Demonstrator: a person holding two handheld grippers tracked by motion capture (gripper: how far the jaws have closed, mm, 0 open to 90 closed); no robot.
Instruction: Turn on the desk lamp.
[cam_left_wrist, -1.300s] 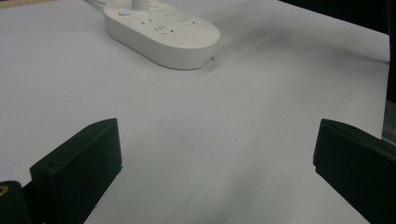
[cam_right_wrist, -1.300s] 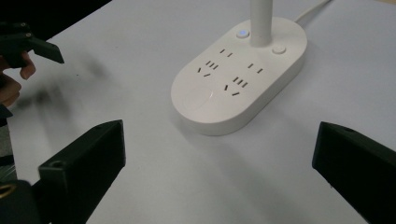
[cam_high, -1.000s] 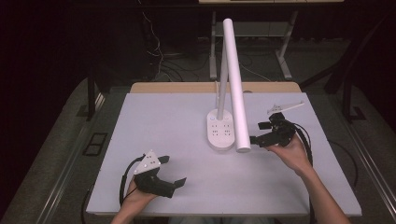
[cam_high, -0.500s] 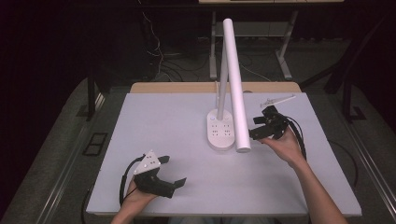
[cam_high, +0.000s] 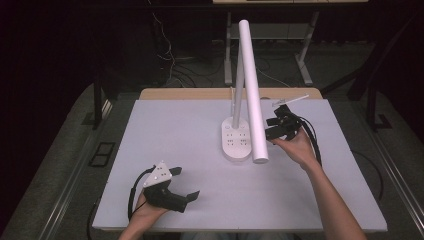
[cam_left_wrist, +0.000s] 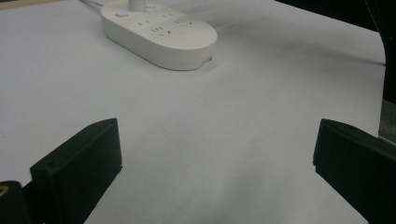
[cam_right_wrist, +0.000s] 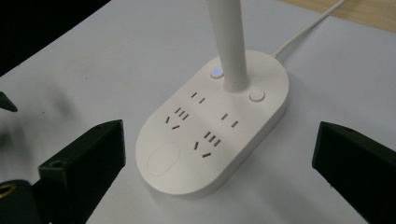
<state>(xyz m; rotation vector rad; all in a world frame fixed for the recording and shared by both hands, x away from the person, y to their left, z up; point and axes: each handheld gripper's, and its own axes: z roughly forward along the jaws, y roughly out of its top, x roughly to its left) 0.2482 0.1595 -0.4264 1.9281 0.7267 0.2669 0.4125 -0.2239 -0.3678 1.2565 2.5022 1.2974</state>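
Observation:
A white desk lamp stands mid-table; its oval base (cam_high: 236, 141) carries several sockets and two round buttons, one lit blue. Its long white tube head (cam_high: 253, 95) slants forward over the base. My right gripper (cam_high: 269, 128) hovers just right of the tube, open, pointing left at the base. In the right gripper view the base (cam_right_wrist: 215, 126) and the stem (cam_right_wrist: 229, 42) lie between and beyond the wide-apart jaws of the right gripper (cam_right_wrist: 217, 154). My left gripper (cam_high: 185, 183) rests open near the table's front left; in its own view the left gripper (cam_left_wrist: 219, 149) faces the base (cam_left_wrist: 159, 32) farther off.
The white tabletop (cam_high: 170, 135) has free room left of the lamp. A thin white rod-like thing (cam_high: 291, 101) lies at the far right edge. The lamp's white cable (cam_right_wrist: 308, 28) runs off the back. Dark floor, cables and table legs surround the table.
My right gripper has moved toward the far side and slightly left, closer to the lamp tube. The left gripper has stayed put.

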